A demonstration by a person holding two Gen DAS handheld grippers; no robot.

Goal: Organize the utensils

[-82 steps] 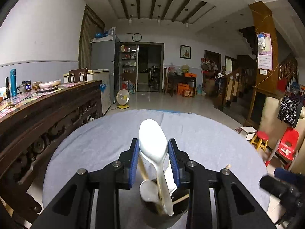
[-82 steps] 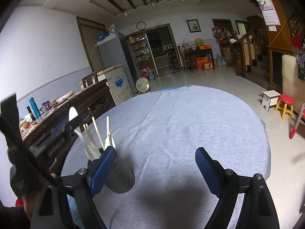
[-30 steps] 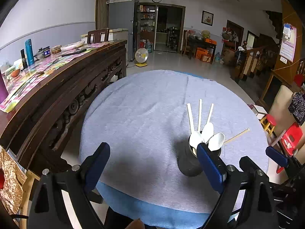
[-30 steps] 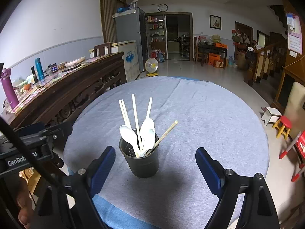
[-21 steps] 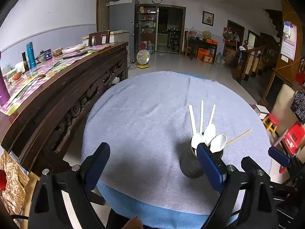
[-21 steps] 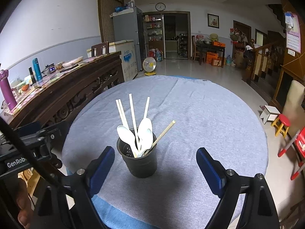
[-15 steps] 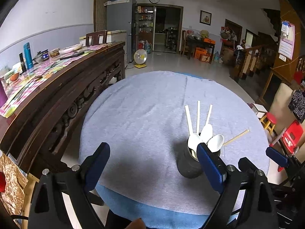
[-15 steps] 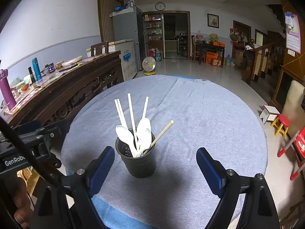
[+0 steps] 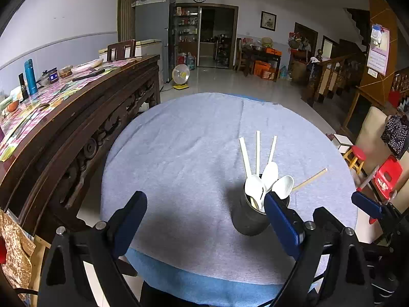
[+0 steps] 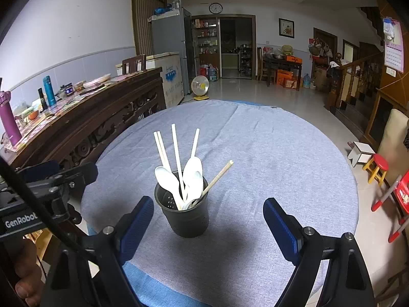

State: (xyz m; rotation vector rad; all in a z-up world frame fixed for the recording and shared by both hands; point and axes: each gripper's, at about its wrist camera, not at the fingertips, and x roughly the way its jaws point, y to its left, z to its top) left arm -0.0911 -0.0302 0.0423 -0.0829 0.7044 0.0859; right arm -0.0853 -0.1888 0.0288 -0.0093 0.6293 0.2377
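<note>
Both grippers now hang back from the dark utensil holder (image 10: 185, 215). The left gripper (image 9: 204, 220), earlier closed on a white spoon (image 9: 253, 187), stands wide open and empty; that spoon now rests in the holder. The right gripper (image 10: 208, 220) is wide open, empty. Chopsticks (image 10: 176, 151) lean behind the spoons.

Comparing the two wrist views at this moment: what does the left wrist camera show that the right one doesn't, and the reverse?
Only the left wrist view shows the right gripper from outside, at the frame's right edge.

Only the right wrist view shows a purple bottle on the sideboard, the cup's perforated inner wall, and a hand under the left gripper.

Both show the dark utensil cup holding white spoons and chopsticks on the grey tablecloth, with open blue-padded jaws.
</note>
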